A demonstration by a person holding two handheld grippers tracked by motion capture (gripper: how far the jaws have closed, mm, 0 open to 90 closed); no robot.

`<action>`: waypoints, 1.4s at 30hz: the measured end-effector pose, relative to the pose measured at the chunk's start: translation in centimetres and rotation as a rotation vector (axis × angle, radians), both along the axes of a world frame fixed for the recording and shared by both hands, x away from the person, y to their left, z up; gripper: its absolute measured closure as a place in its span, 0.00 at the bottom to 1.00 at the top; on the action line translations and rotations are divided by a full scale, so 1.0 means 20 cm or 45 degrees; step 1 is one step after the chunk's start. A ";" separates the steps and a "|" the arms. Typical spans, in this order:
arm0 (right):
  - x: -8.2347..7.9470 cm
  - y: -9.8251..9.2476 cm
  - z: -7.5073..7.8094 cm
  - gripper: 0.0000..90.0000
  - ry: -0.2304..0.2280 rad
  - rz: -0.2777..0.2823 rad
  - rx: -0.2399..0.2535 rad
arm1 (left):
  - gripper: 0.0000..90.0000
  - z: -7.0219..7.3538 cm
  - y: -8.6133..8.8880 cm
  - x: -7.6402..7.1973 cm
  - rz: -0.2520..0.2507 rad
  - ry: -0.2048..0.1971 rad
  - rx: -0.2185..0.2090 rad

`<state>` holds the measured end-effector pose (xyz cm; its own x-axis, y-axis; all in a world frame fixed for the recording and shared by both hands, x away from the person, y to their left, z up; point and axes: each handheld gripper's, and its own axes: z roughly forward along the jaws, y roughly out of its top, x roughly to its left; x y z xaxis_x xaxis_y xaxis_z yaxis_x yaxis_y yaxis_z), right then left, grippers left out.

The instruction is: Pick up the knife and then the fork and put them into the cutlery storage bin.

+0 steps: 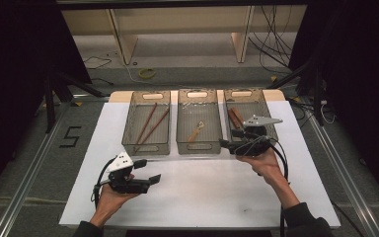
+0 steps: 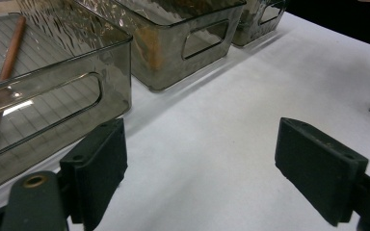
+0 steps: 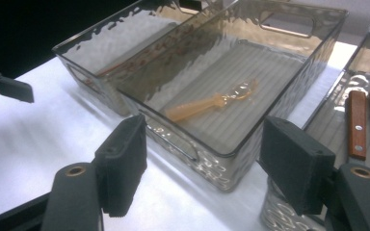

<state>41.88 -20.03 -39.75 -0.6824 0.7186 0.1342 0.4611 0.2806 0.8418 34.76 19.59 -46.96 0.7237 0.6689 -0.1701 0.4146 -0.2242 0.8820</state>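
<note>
Right gripper (image 1: 233,139) sits at the near end of the right bin (image 1: 268,106), jaws spread, nothing between them. That bin holds two wooden-handled utensils (image 1: 235,117), lying beyond the gripper with long axes running roughly front to back, slightly angled; in the right gripper view the handles (image 3: 357,124) show just right of the right jaw. Middle bin (image 1: 180,121), left of the right bin, holds a pale spoon (image 1: 196,131), lying diagonally. Farthest left of the right bin, the left bin (image 1: 128,123) has two chopsticks (image 1: 149,126). Left gripper (image 1: 149,172) hovers over the white table (image 1: 202,192), well left and nearer than the right bin, jaws released and empty. Right hand is clearly the nearer one; likely next move is reaching forward, jaws across the handle.
</note>
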 end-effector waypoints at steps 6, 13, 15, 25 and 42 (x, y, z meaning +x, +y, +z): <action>-0.05 -0.01 -0.03 0.36 0.000 0.021 0.032 | 0.20 0.00 0.00 0.00 0.002 0.007 -0.012; -0.14 -0.04 -0.09 0.36 -0.017 0.052 0.068 | 0.20 0.00 0.00 0.00 -0.002 0.007 -0.019; -0.17 -0.05 -0.10 0.35 -0.018 0.057 0.074 | 0.20 0.00 0.00 0.00 -0.008 0.007 -0.015; -0.30 -0.10 -0.18 0.33 -0.015 0.050 0.100 | 0.20 0.00 0.00 -0.01 -0.027 0.015 -0.021; -0.43 -0.19 -0.28 0.27 0.005 0.008 0.114 | 0.20 -0.02 -0.02 -0.03 -0.055 0.049 -0.016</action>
